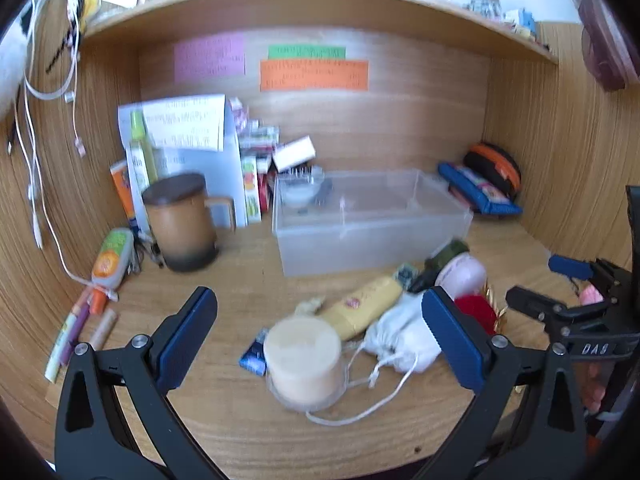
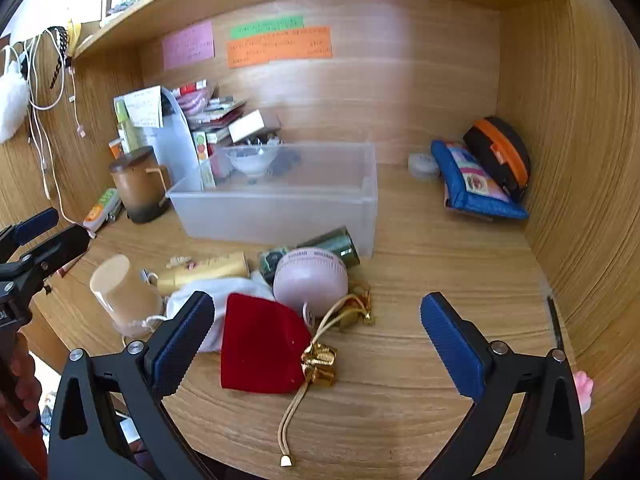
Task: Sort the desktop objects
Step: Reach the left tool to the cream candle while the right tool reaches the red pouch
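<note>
- Desktop objects lie in a loose heap on the wooden desk (image 2: 420, 240), at twelve o'clock from both of my tools and in front of the clear plastic bin (image 2: 280, 196).
- Left gripper (image 1: 320, 336) is released, jaws spread wide and holding nothing; I see the cream jar (image 1: 302, 360) on the desk between its fingers, untouched.
- At ten o'clock from that gripper stands the brown lidded mug (image 1: 180, 226), with a green-and-orange stapler (image 1: 112, 258) just beside it on the left.
- At one o'clock from the jar I see the yellow tube (image 1: 364, 306) lying on its side, touching the white drawstring pouch (image 1: 400, 336).
- Right gripper (image 2: 318, 330) is also released, jaws wide apart and empty.
- Red velvet pouch (image 2: 260, 348) lies flat just inside its left finger, gold cord (image 2: 296, 408) trailing toward six o'clock.
- At twelve o'clock from the pouch sits the pink round case (image 2: 310, 278), touching a dark green cylinder (image 2: 332, 244) that lies against the bin's front corner.
- At two o'clock, well apart, a blue pouch (image 2: 476, 188) leans on a black-and-orange case (image 2: 500, 152).
</note>
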{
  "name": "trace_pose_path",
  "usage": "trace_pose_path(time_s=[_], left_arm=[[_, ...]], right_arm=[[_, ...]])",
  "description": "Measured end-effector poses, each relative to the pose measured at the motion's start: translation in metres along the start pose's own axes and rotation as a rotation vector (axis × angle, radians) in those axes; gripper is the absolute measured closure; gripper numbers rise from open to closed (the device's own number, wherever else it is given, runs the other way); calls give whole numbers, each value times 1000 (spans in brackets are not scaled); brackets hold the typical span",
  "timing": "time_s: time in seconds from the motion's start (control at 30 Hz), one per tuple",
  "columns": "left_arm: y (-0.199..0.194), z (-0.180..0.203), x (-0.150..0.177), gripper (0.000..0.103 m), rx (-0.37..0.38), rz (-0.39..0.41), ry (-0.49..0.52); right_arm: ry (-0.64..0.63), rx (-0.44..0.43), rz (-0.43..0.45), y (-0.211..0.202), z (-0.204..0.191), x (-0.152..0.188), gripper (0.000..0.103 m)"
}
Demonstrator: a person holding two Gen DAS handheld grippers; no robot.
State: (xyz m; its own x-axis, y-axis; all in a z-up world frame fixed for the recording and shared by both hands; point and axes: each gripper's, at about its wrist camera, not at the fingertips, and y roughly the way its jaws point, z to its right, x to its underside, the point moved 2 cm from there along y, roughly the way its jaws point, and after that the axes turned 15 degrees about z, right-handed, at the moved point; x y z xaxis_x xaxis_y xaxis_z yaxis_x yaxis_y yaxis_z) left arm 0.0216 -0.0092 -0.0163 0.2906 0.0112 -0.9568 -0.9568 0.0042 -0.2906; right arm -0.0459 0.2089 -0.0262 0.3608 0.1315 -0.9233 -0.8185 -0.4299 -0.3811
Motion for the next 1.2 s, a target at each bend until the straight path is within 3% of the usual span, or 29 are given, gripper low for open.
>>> trace_pose_path(time_s=[0.4,0.5,0.53,0.87,0.93,0.97,1.0,1.1,1.2], left_arm=[[25,-34,49,0,3,-192,-94],[31,-36,55,0,10,-209,-105],[32,-37,56,0,-39,-207,-130],[53,-37,58,0,-8,-221,-174],[56,-38,58,11,0,-223,-181],[58,-38,58,24,9,-231,-184],[60,-37,59,30,19,-243,-188],[64,-38,61,35,34,-253,-197],[63,-34,60,43,48,-245,-189]], right_arm=[[31,-71,-117,18,0,32,0],[43,-81,-151,24,1,41,1],[48,-86,-165,27,1,44,1],[111,-146,-227,52,-3,57,7],[102,-155,-226,57,-8,55,11],[93,-153,-224,58,-10,55,16],[78,-152,-220,59,-13,54,24],[46,-162,-213,62,-21,54,40],[43,-178,-210,60,-22,54,50]])
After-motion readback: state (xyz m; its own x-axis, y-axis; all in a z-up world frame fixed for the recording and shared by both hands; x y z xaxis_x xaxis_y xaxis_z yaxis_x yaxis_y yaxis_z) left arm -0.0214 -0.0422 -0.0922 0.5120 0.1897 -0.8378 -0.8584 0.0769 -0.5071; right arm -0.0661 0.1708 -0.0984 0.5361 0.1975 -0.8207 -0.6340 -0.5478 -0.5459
